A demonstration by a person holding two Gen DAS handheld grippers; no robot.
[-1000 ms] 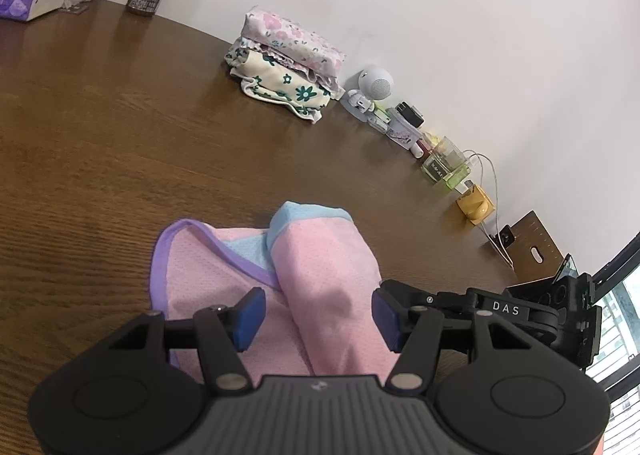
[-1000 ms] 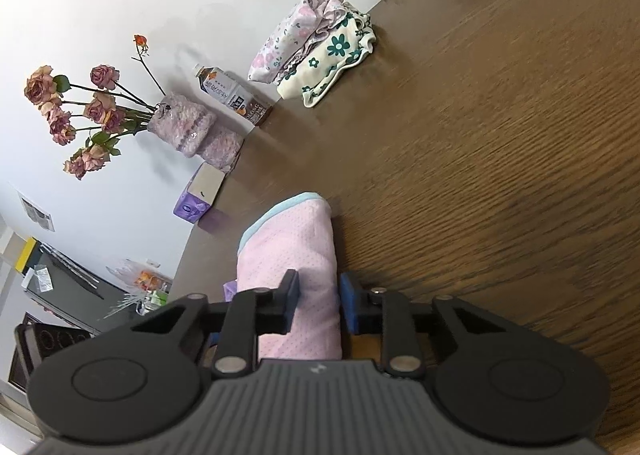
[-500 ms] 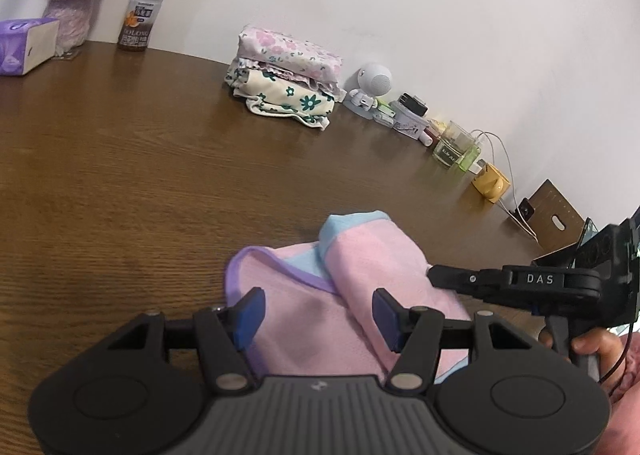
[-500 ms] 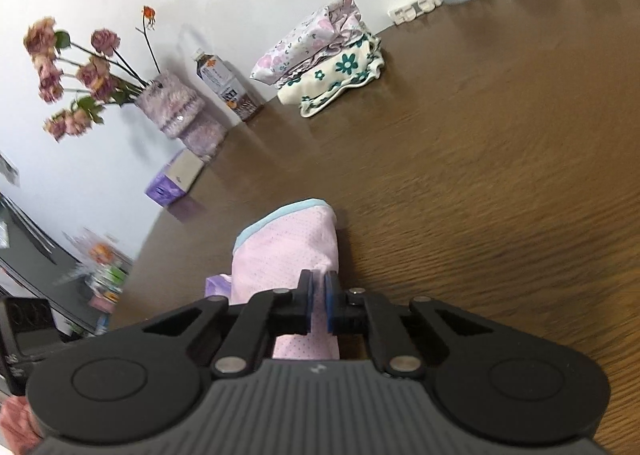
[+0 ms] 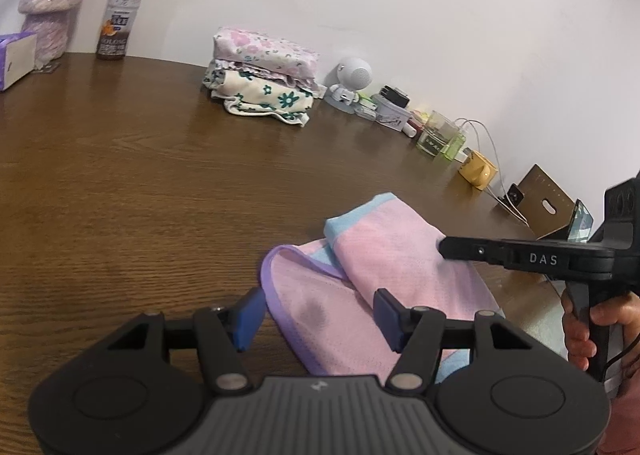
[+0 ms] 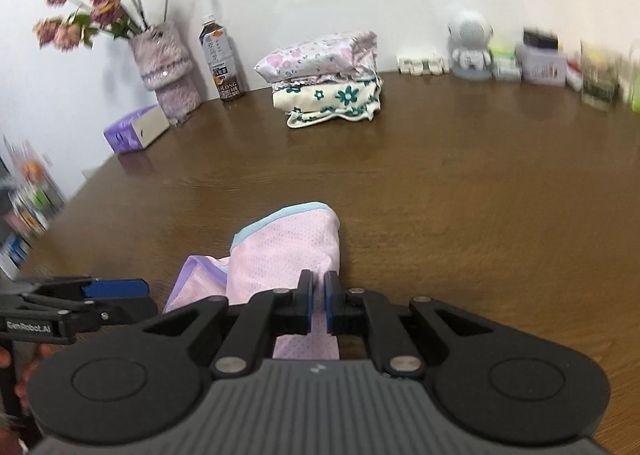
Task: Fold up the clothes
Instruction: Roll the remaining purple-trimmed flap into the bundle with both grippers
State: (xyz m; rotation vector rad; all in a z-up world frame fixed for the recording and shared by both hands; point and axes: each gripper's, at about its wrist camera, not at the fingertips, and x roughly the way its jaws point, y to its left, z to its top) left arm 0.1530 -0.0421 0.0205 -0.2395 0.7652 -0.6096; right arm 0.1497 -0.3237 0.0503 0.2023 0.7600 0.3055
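A pink mesh garment (image 5: 384,255) with light blue and purple trim lies partly folded near the front of the brown wooden table (image 5: 140,183). My left gripper (image 5: 318,319) hangs open just over its purple-edged part, with nothing pinched. My right gripper (image 6: 318,305) is shut on the garment's (image 6: 292,251) folded pink edge, and the cloth runs on under its jaws. In the left wrist view the right gripper's fingertips (image 5: 444,245) press into the right side of the fold. A stack of folded floral clothes (image 5: 264,79) (image 6: 328,79) sits at the back by the wall.
Along the wall stand a drink bottle (image 6: 220,55), a fuzzy vase of dried roses (image 6: 164,59), a purple tissue box (image 6: 136,129), a small white robot figure (image 6: 468,39) and several small boxes and bottles (image 5: 436,131). A cardboard piece (image 5: 544,203) leans at the far right. A hand (image 5: 588,331) grips the right tool.
My right gripper closed onto the pink fold and both views swung level. The left gripper drew back to the left, so the garment now sits to its right.
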